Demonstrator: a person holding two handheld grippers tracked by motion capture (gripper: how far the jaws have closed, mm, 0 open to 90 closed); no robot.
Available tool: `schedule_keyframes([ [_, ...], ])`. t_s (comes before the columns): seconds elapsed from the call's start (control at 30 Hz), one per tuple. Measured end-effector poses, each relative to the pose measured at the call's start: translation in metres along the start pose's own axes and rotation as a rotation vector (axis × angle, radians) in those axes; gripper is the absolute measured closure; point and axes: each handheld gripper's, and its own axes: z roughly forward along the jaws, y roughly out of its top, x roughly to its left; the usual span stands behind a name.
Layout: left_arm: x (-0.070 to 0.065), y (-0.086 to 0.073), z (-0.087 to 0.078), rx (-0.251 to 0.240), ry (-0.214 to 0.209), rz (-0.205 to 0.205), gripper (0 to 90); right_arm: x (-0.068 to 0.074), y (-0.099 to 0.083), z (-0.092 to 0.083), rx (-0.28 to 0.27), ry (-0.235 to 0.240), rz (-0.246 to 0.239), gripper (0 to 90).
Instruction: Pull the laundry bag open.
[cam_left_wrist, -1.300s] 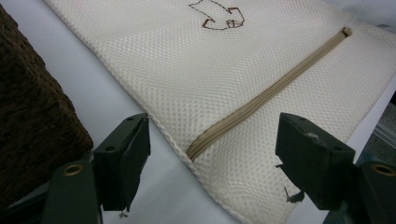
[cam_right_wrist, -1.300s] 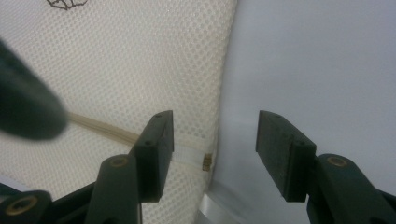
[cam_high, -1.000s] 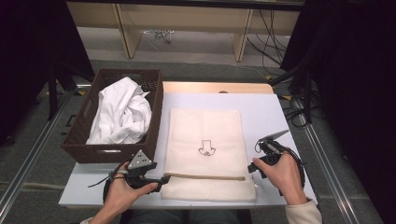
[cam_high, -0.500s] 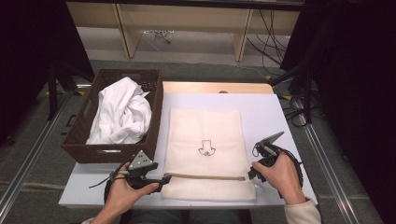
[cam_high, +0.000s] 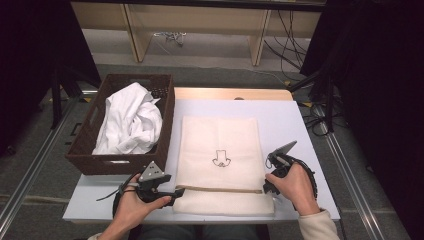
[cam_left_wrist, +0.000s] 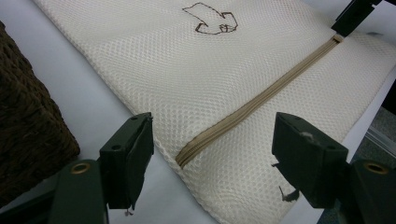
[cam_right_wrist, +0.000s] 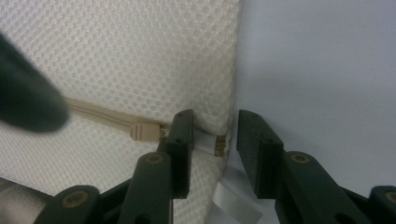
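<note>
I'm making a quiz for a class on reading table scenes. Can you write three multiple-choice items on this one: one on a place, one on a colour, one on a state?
1. Where does the brown basket stand?
A. left of the mesh bag
B. on top of the bag
C. right of the bag

2. What colour is the bag's zipper?
A. red
B. tan
C. black

3. How do the left gripper's jaws stand?
A. clamped on the basket
B. open, astride the zipper's end
C. shut on the white cloth

Answers: 1 A, the high view shows the basket by the bag's left edge. 2 B, the zipper is a tan strip on cream mesh. 3 B, the left gripper view shows both jaws apart with the zipper's end between them.
</note>
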Motion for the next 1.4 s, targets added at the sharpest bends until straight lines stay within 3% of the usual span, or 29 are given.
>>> schedule_keyframes([
  [0.03, 0.0, 0.0, 0.0, 0.001, 0.0, 0.001, 29.2, 0.002, 0.001, 0.0, 0.009, -0.001, 0.026, 69.5],
  [0.07, 0.0, 0.0, 0.0, 0.001, 0.003, 0.002, 29.3, 0.008, 0.001, -0.002, 0.045, 0.004, 0.101, 70.1],
  [0.2, -0.001, 0.0, 0.001, -0.001, 0.006, -0.004, 29.4, 0.009, 0.001, 0.003, 0.003, -0.019, 0.065, 71.7],
  [0.27, -0.001, 0.0, 0.002, -0.005, 0.001, -0.007, 29.5, 0.01, 0.003, 0.003, 0.029, -0.039, 0.039, 72.6],
  [0.3, -0.001, 0.0, 0.002, -0.005, 0.001, -0.007, 29.5, 0.015, 0.003, 0.003, 0.026, -0.048, 0.079, 73.8],
  [0.33, -0.001, 0.0, 0.001, -0.006, 0.001, -0.007, 29.6, 0.01, 0.003, 0.005, 0.001, -0.048, 0.01, 75.2],
  [0.37, -0.001, 0.0, 0.001, -0.007, 0.001, -0.008, 29.6, 0.015, 0.004, 0.004, 0.042, -0.049, 0.063, 76.0],
  [0.4, -0.001, 0.0, 0.001, -0.008, 0.001, -0.008, 29.7, 0.016, 0.005, 0.004, 0.056, -0.048, 0.074, 76.8],
  [0.43, -0.001, 0.0, 0.001, -0.008, 0.001, -0.008, 29.8, 0.014, 0.007, 0.003, 0.083, -0.05, 0.047, 77.5],
  [0.47, -0.001, 0.0, 0.001, -0.008, 0.001, -0.007, 29.8, 0.016, 0.008, 0.003, 0.083, -0.048, 0.068, 78.3],
  [0.53, -0.001, 0.0, 0.001, 0.004, 0.003, 0.009, 29.8, 0.015, 0.008, 0.005, 0.07, -0.039, 0.05, 79.5],
  [0.57, -0.001, 0.0, 0.001, -0.002, 0.005, 0.009, 29.8, 0.017, 0.009, 0.003, 0.097, -0.05, 0.059, 80.1],
  [0.67, -0.003, 0.0, 0.002, -0.006, 0.01, -0.007, 29.8, 0.018, 0.009, 0.005, 0.066, -0.045, 0.075, 81.5],
  [0.8, -0.002, 0.0, 0.002, -0.001, 0.001, 0.024, 30.4, 0.016, 0.01, 0.002, 0.096, -0.04, 0.06, 82.8],
  [0.83, -0.003, 0.0, 0.003, -0.007, -0.007, 0.011, 30.7, 0.013, 0.01, 0.001, 0.1, -0.038, 0.038, 82.8],
  [0.87, -0.004, 0.0, 0.004, -0.013, -0.006, 0.006, 30.9, 0.013, 0.009, 0.004, 0.062, -0.034, 0.044, 82.9],
  [0.9, -0.004, -0.001, 0.004, -0.006, -0.005, 0.029, 31.1, 0.014, 0.009, 0.003, 0.067, -0.031, 0.067, 82.9],
  [0.93, -0.007, -0.001, 0.006, -0.021, 0.0, 0.008, 31.1, 0.013, 0.01, 0.001, 0.095, -0.027, 0.058, 83.1],
  [0.97, -0.005, -0.001, 0.005, 0.0, -0.012, 0.043, 31.1, 0.013, 0.01, 0.0, 0.089, -0.019, 0.053, 83.3],
  [1.0, -0.006, -0.001, 0.006, -0.012, -0.007, 0.042, 31.1, 0.011, 0.01, 0.0, 0.07, -0.019, 0.022, 83.5],
  [1.03, -0.007, -0.001, 0.007, -0.018, -0.009, 0.04, 31.1, 0.014, 0.01, -0.002, 0.085, -0.018, 0.076, 83.6],
  [1.13, -0.007, 0.0, 0.007, -0.01, -0.016, 0.046, 31.2, 0.01, 0.009, -0.005, 0.037, -0.02, -0.002, 83.9],
  [1.17, -0.007, 0.0, 0.006, -0.005, -0.013, 0.042, 31.2, 0.012, 0.009, -0.006, 0.034, 0.0, 0.039, 84.0],
  [1.2, -0.008, 0.0, 0.007, -0.023, -0.009, 0.036, 31.2, 0.014, 0.009, -0.008, 0.038, -0.018, 0.044, 84.0],
  [1.23, -0.008, 0.0, 0.006, -0.018, -0.004, 0.057, 31.1, 0.009, 0.008, -0.007, 0.008, -0.021, -0.037, 84.1],
  [1.27, -0.009, 0.0, 0.007, -0.029, -0.01, 0.052, 31.0, 0.014, 0.009, -0.011, 0.033, -0.009, 0.04, 84.2],
  [1.3, -0.008, 0.0, 0.007, -0.024, -0.004, 0.059, 30.8, 0.015, 0.007, -0.011, 0.012, -0.013, 0.051, 84.2],
  [1.33, -0.007, 0.001, 0.006, -0.009, 0.004, 0.077, 30.6, 0.013, 0.008, -0.013, 0.015, -0.016, 0.005, 84.3],
  [1.4, -0.006, 0.001, 0.005, -0.005, 0.003, 0.086, 30.5, 0.02, 0.008, -0.017, 0.038, -0.012, 0.084, 84.4],
])
